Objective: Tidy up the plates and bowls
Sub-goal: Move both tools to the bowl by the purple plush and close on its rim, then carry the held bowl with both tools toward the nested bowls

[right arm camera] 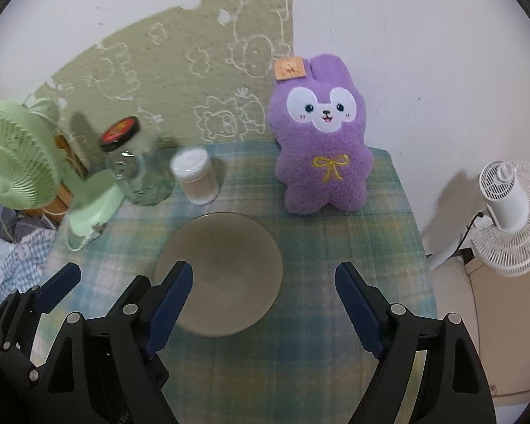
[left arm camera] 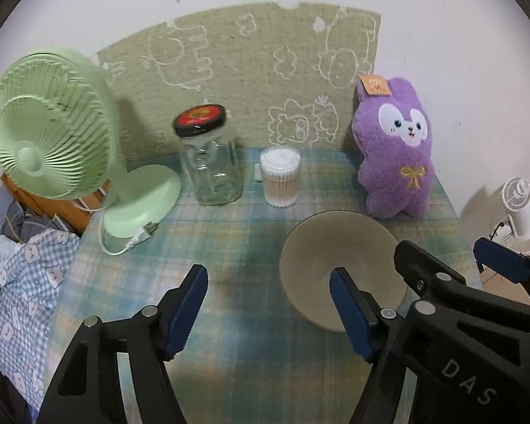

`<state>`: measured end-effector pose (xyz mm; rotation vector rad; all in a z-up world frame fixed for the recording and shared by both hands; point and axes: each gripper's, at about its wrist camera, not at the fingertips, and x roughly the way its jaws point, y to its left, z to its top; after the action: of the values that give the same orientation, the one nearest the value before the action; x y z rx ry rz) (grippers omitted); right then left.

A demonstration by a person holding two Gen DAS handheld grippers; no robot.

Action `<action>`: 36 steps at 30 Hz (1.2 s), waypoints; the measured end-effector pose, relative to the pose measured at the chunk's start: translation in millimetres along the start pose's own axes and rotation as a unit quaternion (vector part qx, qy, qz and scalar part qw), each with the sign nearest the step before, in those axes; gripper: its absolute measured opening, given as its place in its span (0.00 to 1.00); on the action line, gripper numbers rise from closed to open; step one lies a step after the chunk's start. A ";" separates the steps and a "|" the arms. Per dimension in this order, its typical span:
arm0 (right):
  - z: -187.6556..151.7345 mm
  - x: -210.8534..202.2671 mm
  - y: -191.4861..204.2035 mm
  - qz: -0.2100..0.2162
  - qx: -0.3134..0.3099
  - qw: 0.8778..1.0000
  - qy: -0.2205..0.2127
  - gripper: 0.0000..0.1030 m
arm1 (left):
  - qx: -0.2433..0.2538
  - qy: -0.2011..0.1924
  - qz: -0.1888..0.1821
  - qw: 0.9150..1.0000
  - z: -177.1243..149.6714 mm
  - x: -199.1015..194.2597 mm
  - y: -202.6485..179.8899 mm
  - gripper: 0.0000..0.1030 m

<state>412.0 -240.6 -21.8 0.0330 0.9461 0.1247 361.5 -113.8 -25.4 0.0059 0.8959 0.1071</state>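
Observation:
A grey-brown bowl point(left arm camera: 339, 258) sits on the plaid tablecloth point(left arm camera: 229, 247), in front of the purple plush rabbit. It also shows in the right wrist view point(right arm camera: 226, 268). My left gripper point(left arm camera: 268, 307) is open and empty, hovering just left of the bowl; its right finger point(left arm camera: 349, 314) overlaps the bowl's near rim. My right gripper point(right arm camera: 261, 304) is open and empty, with its left finger point(right arm camera: 169, 300) over the bowl's left rim. The right gripper also shows in the left wrist view point(left arm camera: 452, 261), at the bowl's right.
A green desk fan point(left arm camera: 53, 134) stands at the left, with a glass jar with a black lid point(left arm camera: 210, 162) and a cotton swab container point(left arm camera: 280, 176) behind the bowl. A purple plush rabbit point(right arm camera: 323, 141) stands at the back right. A white fan point(right arm camera: 512, 212) stands off the table's right edge.

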 end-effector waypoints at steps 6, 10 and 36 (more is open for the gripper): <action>4.8 41.2 -8.0 0.013 0.006 0.999 0.029 0.63 | 0.007 0.029 0.001 1.000 5.8 41.4 -13.0 0.54; 5.4 66.5 -8.6 0.017 0.003 0.999 0.044 0.50 | 0.007 0.047 0.007 0.999 6.3 65.4 -15.1 0.46; -3.2 99.8 -7.5 0.006 0.005 0.997 0.076 0.21 | 0.010 0.092 0.010 0.996 -3.4 95.9 -21.7 0.19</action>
<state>467.8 -236.0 -104.8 0.0383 1.0989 0.1347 420.3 -126.3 -103.2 0.0240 1.0819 0.1181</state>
